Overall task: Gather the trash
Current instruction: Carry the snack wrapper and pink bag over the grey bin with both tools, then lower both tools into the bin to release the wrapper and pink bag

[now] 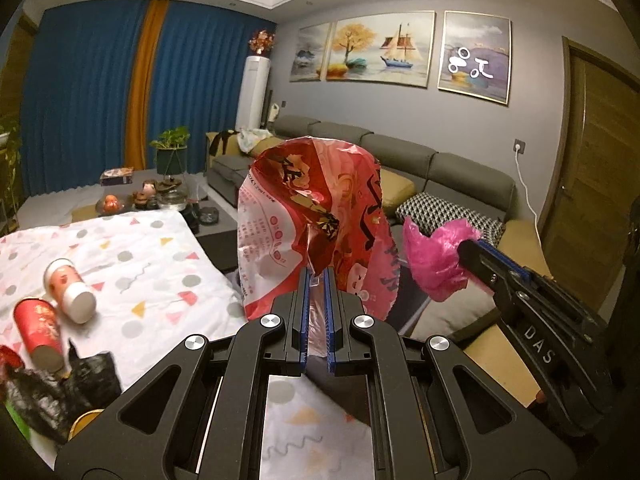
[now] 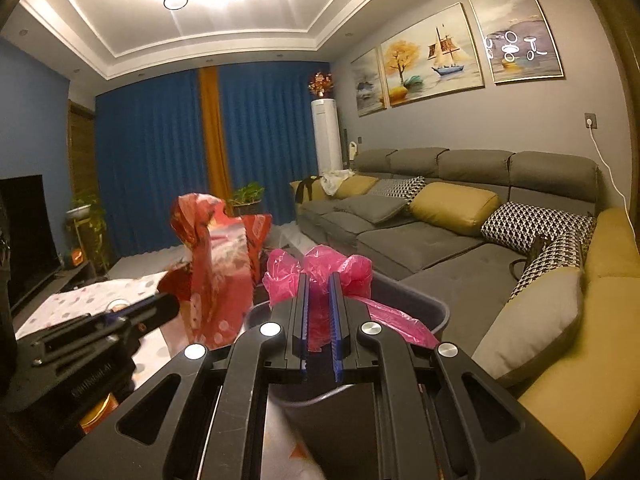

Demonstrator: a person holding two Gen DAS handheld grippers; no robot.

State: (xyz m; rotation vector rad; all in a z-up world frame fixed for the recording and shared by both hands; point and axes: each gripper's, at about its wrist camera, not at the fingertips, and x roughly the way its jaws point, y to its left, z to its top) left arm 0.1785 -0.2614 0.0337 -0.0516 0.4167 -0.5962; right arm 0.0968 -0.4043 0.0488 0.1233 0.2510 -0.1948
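On the far left of the left wrist view, a crumpled black plastic bag (image 1: 52, 396) lies at the near edge of the counter (image 1: 132, 256), which is covered with a white cloth printed with coloured triangles and grey dots. Just behind the bag a red cylindrical paper cup (image 1: 39, 330) lies on its side, and touching it on the right a white-and-orange paper cup (image 1: 69, 288) lies on its side too, its open mouth toward the camera. To the right of these, the left tongs (image 1: 317, 280) are closed almost fully, only a narrow gap between the blue pads, and they pinch the lower edge of a large crinkled red-and-white printed snack wrapper (image 1: 312, 216), which stands up above the fingers, off the counter. Further right, the right tongs (image 1: 466, 250) come in from the lower right edge, their tips buried in a bunched sheet of bright pink thin plastic bag (image 1: 434, 262), held in the air just beside the wrapper. In the right wrist view the left tongs (image 2: 170, 304) show at the left with the wrapper (image 2: 216, 264) above them; at the centre the right tongs (image 2: 320, 280) are nearly closed on the pink bag (image 2: 340, 268), whose film runs between the pads and down over the rim of a dark grey plastic bin (image 2: 420, 300) below. Behind, on the right, stretches a grey sectional sofa (image 2: 416, 240) with mustard cushions.
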